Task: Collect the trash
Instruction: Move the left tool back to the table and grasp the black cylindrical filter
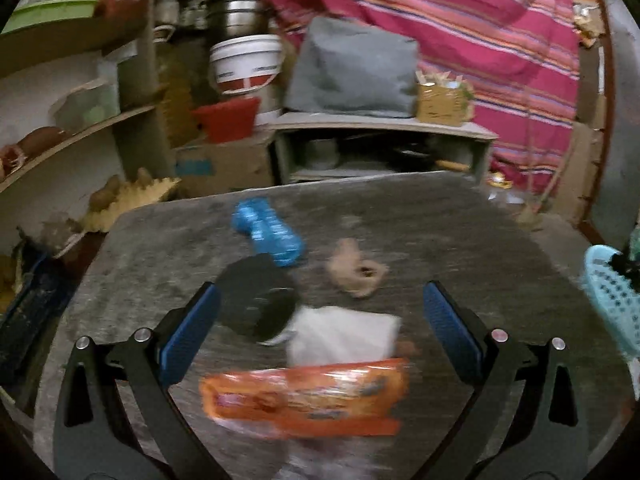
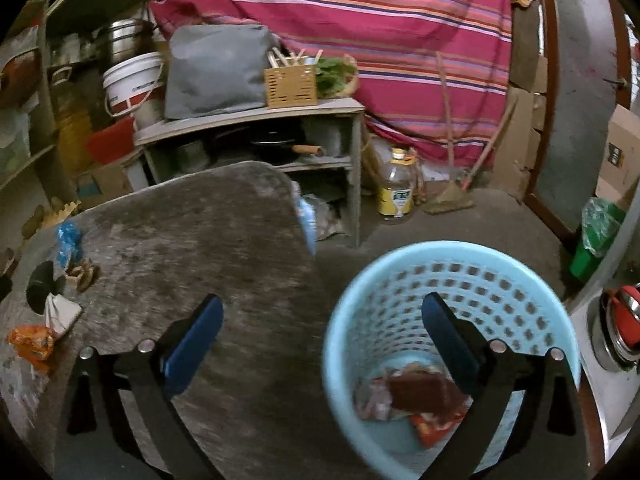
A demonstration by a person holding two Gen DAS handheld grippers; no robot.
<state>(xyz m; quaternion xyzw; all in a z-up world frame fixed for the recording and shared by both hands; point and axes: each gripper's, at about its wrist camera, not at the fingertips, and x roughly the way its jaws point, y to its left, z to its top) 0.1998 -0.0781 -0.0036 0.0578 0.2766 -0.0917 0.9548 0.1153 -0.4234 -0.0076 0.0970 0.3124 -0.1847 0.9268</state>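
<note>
Trash lies on the grey table (image 1: 460,232): an orange snack wrapper (image 1: 304,396), a white paper (image 1: 344,334), a black round lid (image 1: 256,296), a blue crumpled wrapper (image 1: 268,232) and a brown scrap (image 1: 356,272). My left gripper (image 1: 320,312) is open above the white paper, with the orange wrapper between its arms. My right gripper (image 2: 322,316) is open and empty, straddling the near rim of the light blue basket (image 2: 500,280), which holds red wrappers (image 2: 420,396). The same trash shows in the right wrist view at the far left, with the orange wrapper (image 2: 32,342) nearest.
A low grey shelf (image 2: 248,116) with a grey bag and a wooden box stands behind the table. A white bucket (image 1: 246,62) and a red tub sit at the left. An oil bottle (image 2: 396,188) stands on the floor. The basket edge (image 1: 612,296) shows at the right.
</note>
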